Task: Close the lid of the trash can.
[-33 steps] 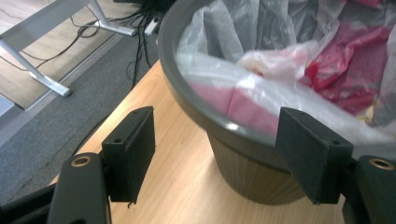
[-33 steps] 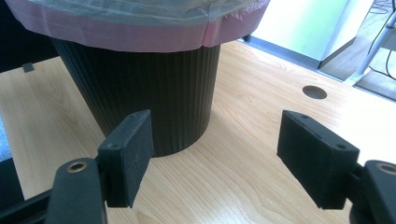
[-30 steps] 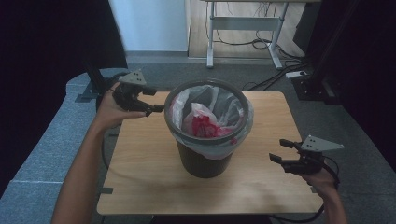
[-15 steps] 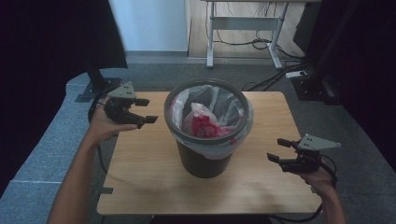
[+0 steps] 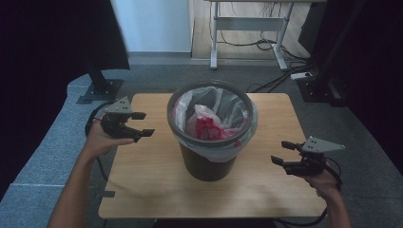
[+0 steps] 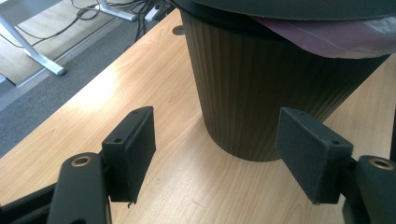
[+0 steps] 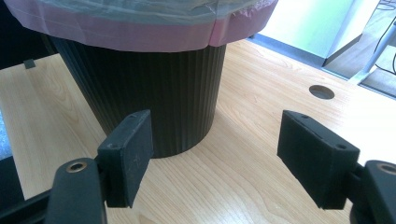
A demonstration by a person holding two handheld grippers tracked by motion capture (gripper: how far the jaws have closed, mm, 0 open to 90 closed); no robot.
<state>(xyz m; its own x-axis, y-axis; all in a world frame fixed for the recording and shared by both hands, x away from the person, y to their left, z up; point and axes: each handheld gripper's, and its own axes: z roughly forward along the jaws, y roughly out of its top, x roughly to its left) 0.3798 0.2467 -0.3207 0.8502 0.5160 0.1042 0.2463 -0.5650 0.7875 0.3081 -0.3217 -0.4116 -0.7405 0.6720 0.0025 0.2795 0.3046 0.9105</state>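
High view: the table carries a dark bin near its middle, closer to the far edge, with bare wood all around. A bag lines the bin. The left gripper waits by the left edge, jaws apart, holding nothing. The right gripper waits near the right edge, also apart and holding nothing.

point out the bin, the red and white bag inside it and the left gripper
bin (image 5: 206, 161), high view, on its dark ribbed wall
red and white bag (image 5: 205, 124), high view, on its red part
left gripper (image 5: 143, 124), high view, midway between its fingertips
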